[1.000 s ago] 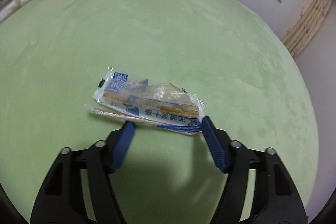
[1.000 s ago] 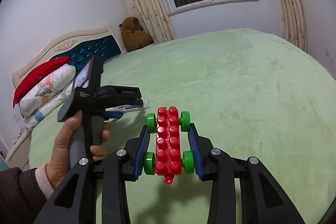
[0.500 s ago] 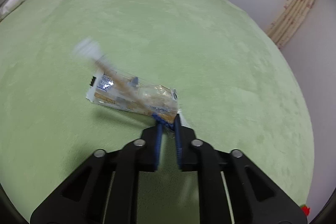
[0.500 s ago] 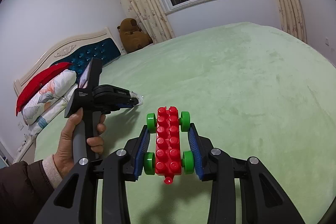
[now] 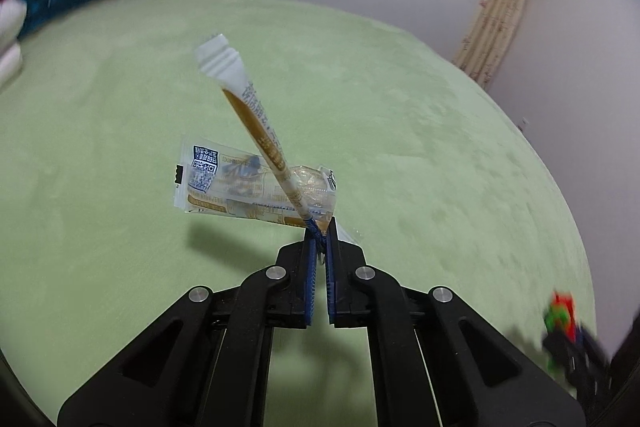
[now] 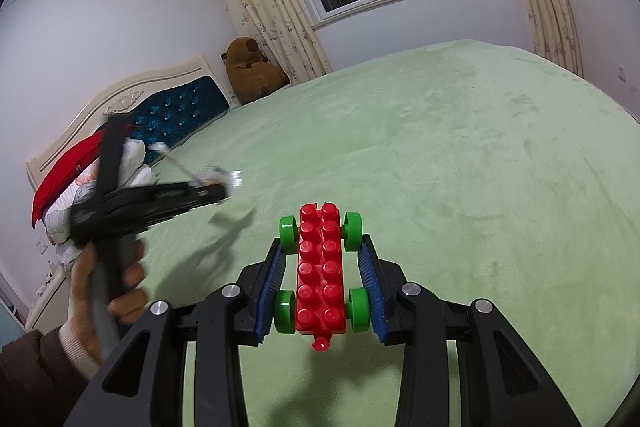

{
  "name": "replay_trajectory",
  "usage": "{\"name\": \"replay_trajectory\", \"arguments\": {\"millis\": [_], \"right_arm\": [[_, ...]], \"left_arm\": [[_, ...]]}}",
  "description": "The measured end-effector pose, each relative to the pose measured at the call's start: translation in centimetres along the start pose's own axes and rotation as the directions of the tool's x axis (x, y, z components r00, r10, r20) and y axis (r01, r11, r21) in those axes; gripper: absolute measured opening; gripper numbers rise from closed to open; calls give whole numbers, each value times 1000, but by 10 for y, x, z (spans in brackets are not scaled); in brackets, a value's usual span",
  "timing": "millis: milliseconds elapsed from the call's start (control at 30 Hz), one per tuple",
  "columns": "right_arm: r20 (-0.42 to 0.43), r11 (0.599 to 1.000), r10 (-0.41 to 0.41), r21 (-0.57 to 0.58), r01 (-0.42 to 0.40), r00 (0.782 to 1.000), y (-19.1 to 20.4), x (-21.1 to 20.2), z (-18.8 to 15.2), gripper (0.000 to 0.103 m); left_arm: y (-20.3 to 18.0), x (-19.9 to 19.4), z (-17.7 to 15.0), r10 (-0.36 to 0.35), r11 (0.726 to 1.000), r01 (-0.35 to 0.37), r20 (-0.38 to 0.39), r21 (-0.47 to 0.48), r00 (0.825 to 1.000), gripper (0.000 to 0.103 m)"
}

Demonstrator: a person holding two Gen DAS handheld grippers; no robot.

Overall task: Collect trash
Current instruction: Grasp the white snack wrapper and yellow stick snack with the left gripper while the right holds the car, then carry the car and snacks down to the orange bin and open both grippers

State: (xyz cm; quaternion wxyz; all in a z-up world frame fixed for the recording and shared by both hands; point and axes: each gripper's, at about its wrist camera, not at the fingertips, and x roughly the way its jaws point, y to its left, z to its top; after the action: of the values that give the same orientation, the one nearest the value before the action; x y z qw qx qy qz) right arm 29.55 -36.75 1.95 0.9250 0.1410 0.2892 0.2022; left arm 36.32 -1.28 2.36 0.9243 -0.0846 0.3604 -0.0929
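Left tool [image 5: 322, 231] pinches stick sachet [image 5: 260, 131] and wrapper [image 5: 240, 189] by one corner only; either may slip onto bed [image 5: 420, 155]; right tool [image 6: 324, 281] clamps toy car [image 6: 322, 267].

Both tools: black angular frames, silver screws, ribbed blue pads [image 6: 370, 277]. Dark brown sleeve [image 6: 28, 371], cream knit cuff.
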Motion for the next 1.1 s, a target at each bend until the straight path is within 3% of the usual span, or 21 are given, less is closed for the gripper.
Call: {"name": "replay_trajectory", "arguments": {"millis": [200, 367, 467, 633, 900, 1100], "right_arm": [[43, 998, -54, -9, 54, 998, 4, -11, -1, 38], [63, 995, -103, 15, 103, 993, 15, -44, -12, 38], [37, 995, -65, 75, 63, 997, 19, -70, -28, 38], [-1, 996, -50, 74, 50, 999, 34, -118, -63, 38], [-87, 999, -34, 4, 34, 996, 69, -180, -133, 38], [-119, 999, -37, -40, 33, 992, 88, -213, -166, 38]], "left_arm": [[-13, -62, -44, -8, 999, 7, 21, 52, 1000, 4], [-26, -108, -90, 29, 994, -31, 16, 109, 999, 4], [-35, -131, -121, 60, 986, -61, 10, 153, 998, 4], [-43, -165, -156, 58, 982, -59, 12, 181, 998, 4], [-53, -194, -201, 53, 972, -46, -26, 232, 998, 4], [-60, -216, -232, 46, 960, -34, -36, 278, 998, 4]]}}
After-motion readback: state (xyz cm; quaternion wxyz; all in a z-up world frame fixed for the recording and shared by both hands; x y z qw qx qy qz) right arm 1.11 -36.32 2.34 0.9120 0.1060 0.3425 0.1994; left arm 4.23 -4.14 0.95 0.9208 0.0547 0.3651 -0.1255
